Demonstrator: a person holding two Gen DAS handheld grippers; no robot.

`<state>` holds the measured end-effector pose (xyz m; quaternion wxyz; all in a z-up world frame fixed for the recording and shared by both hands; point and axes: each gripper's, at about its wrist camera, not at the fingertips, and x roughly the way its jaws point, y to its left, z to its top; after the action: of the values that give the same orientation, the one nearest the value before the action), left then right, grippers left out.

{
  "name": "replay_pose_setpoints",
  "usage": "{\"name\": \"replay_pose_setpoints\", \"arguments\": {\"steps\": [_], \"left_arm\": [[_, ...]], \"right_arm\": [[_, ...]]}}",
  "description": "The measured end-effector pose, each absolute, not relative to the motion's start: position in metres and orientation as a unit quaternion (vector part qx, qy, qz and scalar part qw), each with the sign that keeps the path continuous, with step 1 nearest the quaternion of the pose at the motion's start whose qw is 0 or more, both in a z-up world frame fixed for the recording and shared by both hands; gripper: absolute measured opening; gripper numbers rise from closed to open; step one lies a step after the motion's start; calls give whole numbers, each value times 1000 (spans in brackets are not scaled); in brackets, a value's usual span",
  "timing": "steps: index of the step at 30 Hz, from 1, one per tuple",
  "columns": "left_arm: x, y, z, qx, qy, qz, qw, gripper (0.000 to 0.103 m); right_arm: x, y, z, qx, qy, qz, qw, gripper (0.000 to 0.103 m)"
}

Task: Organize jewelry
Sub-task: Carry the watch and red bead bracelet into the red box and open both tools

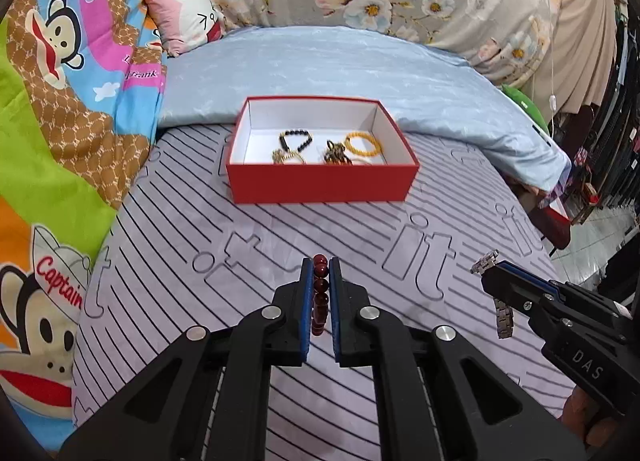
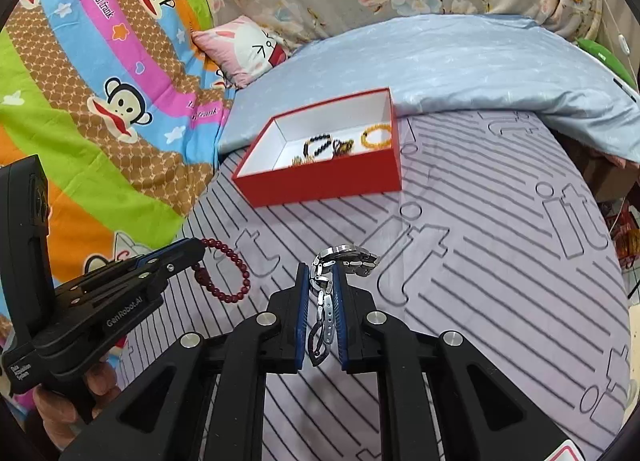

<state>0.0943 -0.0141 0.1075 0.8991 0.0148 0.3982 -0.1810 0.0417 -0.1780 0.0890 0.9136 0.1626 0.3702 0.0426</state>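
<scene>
Now left tongs (image 1: 320, 267) pinching red bead bracelet (image 1: 320, 293), right tongs (image 2: 322, 273) pinching steel watch (image 2: 326, 301) lengthwise.

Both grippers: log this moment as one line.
left gripper shut on red bead bracelet | right gripper shut on metal watch | red box open, bracelets inside | both pieces unboxed
</scene>
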Motion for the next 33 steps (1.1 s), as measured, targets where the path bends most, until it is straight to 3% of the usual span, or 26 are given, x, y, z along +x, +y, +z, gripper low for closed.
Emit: {"name": "replay_pose_setpoints", "arguments": {"steps": [17, 33], "left_arm": [[194, -13, 147, -3, 356, -163, 920, 8], [293, -51, 129, 24, 366, -138, 920, 8]], "right_arm": [[132, -191, 123, 148, 334, 43, 930, 11], [238, -202, 127, 135, 325, 37, 935, 11]]}}
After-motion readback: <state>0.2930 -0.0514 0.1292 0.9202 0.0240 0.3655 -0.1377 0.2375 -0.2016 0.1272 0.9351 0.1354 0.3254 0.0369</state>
